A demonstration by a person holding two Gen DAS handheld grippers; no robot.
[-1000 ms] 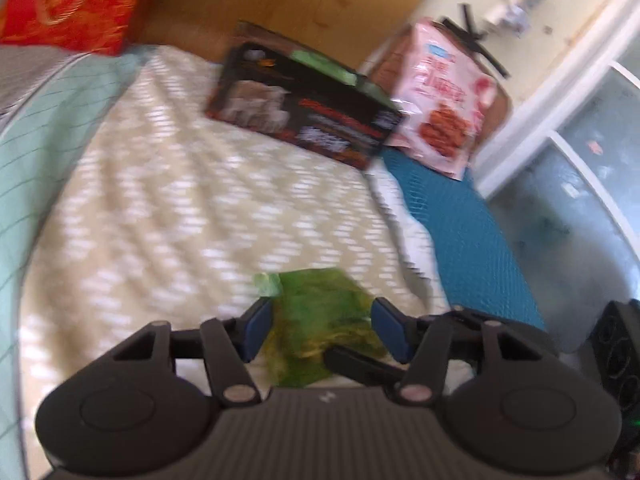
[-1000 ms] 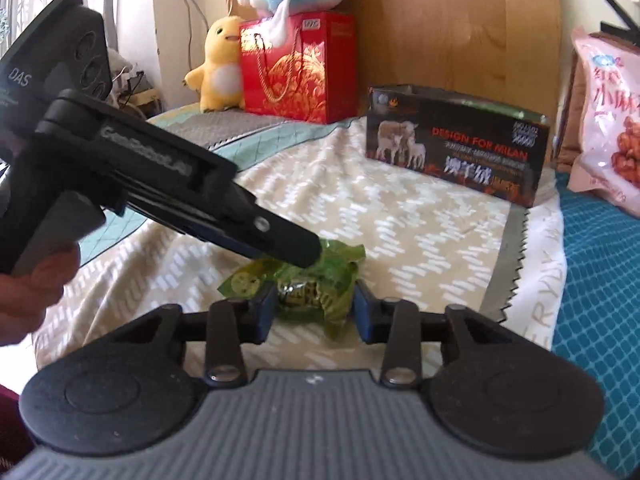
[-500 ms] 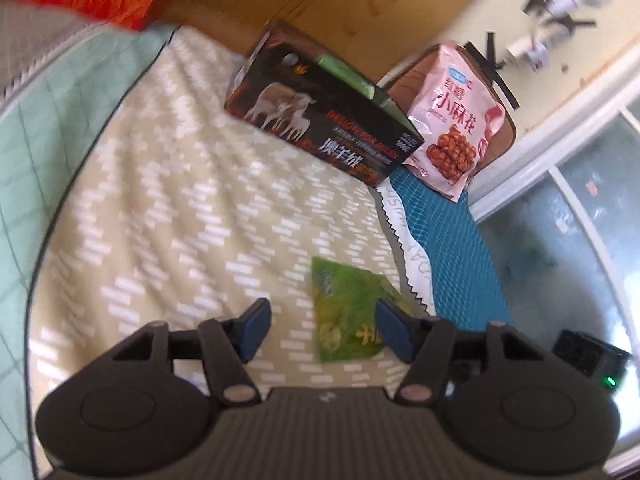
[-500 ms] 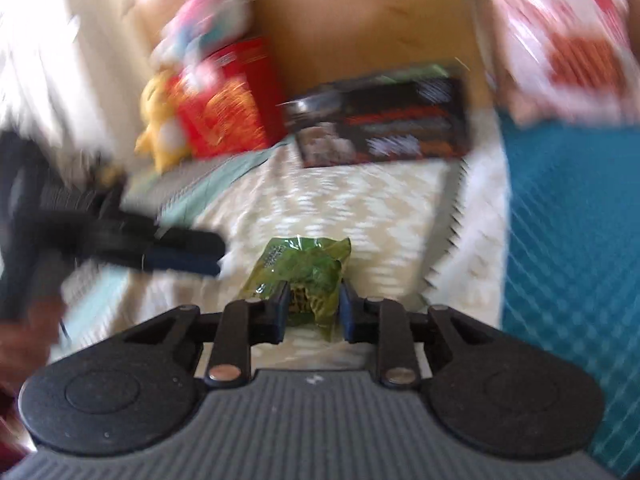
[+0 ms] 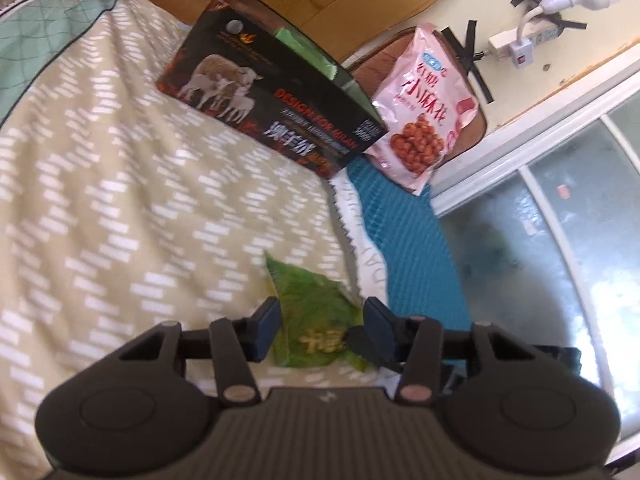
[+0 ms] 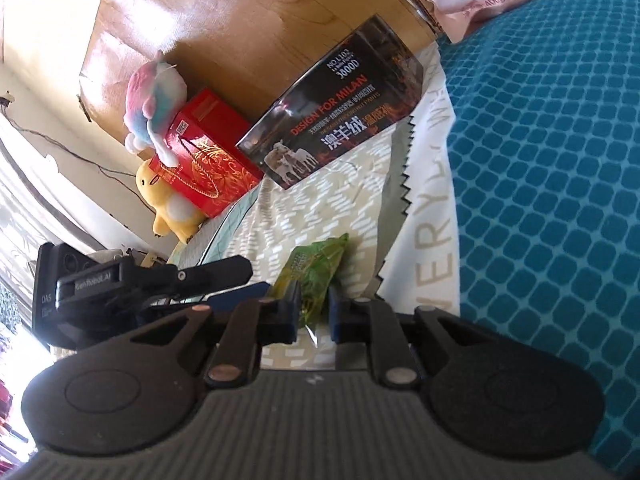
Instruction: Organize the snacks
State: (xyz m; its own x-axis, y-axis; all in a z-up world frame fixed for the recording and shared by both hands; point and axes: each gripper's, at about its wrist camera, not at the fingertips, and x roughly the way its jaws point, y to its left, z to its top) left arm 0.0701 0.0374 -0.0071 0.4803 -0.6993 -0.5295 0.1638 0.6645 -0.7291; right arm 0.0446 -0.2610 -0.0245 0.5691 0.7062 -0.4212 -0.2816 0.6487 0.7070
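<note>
Gripped the green packet (image 6: 316,276) firmly in the right gripper (image 6: 313,312), low over the bedspread (image 5: 120,200). Kept the left gripper (image 5: 320,326) open around it. Best carried level toward the black box (image 5: 276,108) at 12 o'clock, inside unseen; pink bag (image 5: 424,104) at 1 o'clock.

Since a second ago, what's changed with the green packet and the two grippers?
The right gripper stays shut on the green snack packet and has rolled and swung toward the teal mat. The left gripper stays open around the packet. The black box and pink bag stayed put.
</note>
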